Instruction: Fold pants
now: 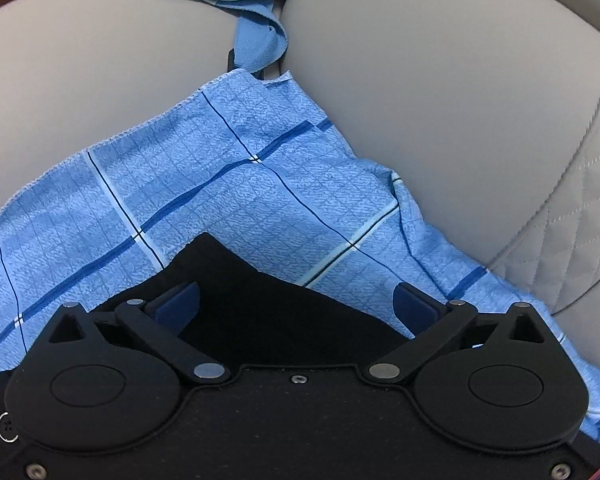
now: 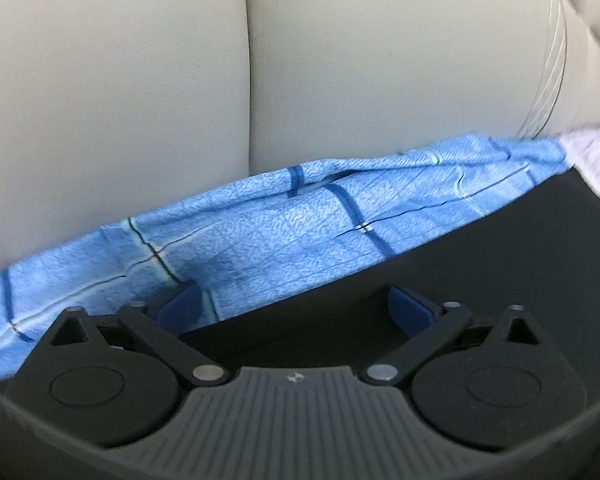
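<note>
I hold my 2 grippers, left [image 1: 296, 300] and right [image 2: 296, 304], spread wide over the black pants [image 1: 236, 304] (on blue cloth [image 1: 228, 184]), ready to pinch.

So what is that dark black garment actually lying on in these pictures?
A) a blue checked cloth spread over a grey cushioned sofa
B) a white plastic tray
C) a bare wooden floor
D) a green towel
A: in the left wrist view the black garment lies on the blue checked cloth, which spreads across the grey cushioned sofa; both grippers hover open above it.
</note>
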Motion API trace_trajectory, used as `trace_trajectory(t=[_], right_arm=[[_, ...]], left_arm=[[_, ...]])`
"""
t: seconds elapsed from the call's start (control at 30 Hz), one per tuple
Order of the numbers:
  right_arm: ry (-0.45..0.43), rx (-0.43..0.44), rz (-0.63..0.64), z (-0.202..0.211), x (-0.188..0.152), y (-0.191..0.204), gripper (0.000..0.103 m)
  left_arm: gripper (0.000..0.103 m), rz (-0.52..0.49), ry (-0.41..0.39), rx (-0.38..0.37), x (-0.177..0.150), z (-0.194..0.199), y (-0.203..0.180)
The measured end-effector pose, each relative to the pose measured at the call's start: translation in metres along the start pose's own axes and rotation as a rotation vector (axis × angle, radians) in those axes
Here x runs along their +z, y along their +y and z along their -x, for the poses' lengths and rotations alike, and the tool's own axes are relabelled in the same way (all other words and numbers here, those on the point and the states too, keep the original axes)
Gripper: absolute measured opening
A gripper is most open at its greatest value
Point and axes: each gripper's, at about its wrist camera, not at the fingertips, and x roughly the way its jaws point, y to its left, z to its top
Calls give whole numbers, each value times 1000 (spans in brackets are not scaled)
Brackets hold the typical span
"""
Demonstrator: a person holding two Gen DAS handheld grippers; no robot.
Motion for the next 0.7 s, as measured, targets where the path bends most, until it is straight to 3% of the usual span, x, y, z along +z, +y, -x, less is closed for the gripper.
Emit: trace_trajectory(t=[0.03,0.07,0.1,0.13,0.17,0.23,0.27,0.4,0.6,0.7], right_arm=[[-14,3,-10,2,-2,-1,91],[-36,-15,-8,6,-3,-2,68],[-57,-36,3,11,-4,-3,28],[-65,-62,5,14,-4,-7,10],[-60,-52,-6,16,-4,-12,5],[-52,15,-38,18,-4,-29,4],[-54,42,-58,20,-4,-39,3],[-114,141,-91,48,-14,-67,3],[-249,281,-117,108,-48,-128,3],[-375,233,-111,143,-82,-164,2]], left_arm=[[102,-18,-2,5,-1,0,-1],[102,-37,-3,10,-2,0,-3],[98,-51,-8,17,-4,1,-3],[90,-57,-18,27,-5,2,-2],[84,-64,-30,44,-7,4,-1],[40,-86,-55,88,-10,10,2],[31,-85,-68,108,-9,14,5],[2,3,-26,-78,0,31,37],[2,1,-72,-193,-6,82,76],[2,22,-98,-234,-14,108,108]])
